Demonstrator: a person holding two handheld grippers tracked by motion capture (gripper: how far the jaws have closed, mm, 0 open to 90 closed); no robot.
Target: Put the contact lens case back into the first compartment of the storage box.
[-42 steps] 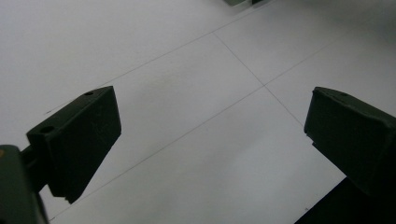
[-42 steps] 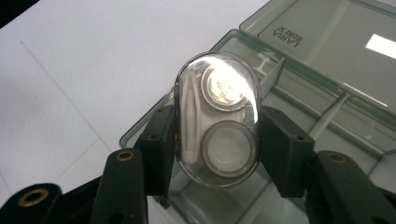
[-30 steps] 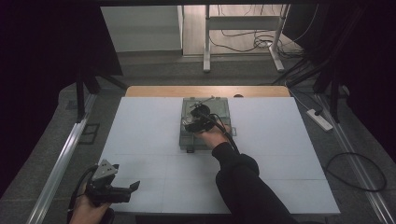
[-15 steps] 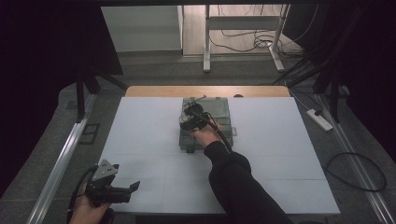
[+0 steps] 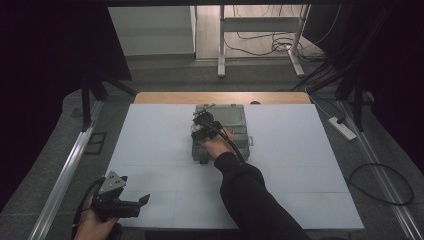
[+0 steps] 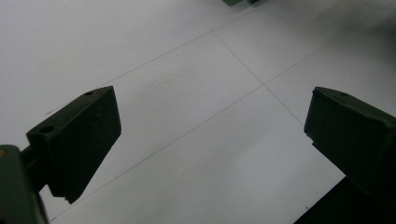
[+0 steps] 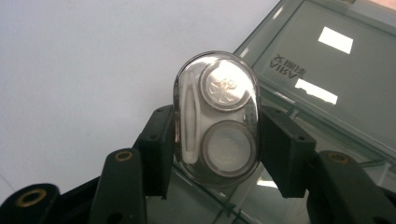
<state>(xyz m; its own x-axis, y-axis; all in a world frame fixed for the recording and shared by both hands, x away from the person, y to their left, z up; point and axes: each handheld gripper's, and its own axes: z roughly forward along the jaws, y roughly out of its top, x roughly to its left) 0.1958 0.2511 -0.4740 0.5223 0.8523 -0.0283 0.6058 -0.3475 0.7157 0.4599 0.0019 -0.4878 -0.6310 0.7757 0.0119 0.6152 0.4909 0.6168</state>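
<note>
Holding small clear oval case [image 7: 217, 119] clamped between right gripper [image 7: 217, 140] fingers, above grey plastic box [image 5: 235, 122]. Keep level, grip steady. Left gripper [image 6: 210, 126] fingers wide apart, empty, over white surface [image 5: 150, 135].

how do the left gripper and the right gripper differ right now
The left gripper has its jaws spread wide with nothing between them; the right gripper is clamped on a small clear oval case.
The left gripper hangs over the bare white table at its near left corner; the right gripper is over the grey-green box farther out.
Both have black jaws.
</note>
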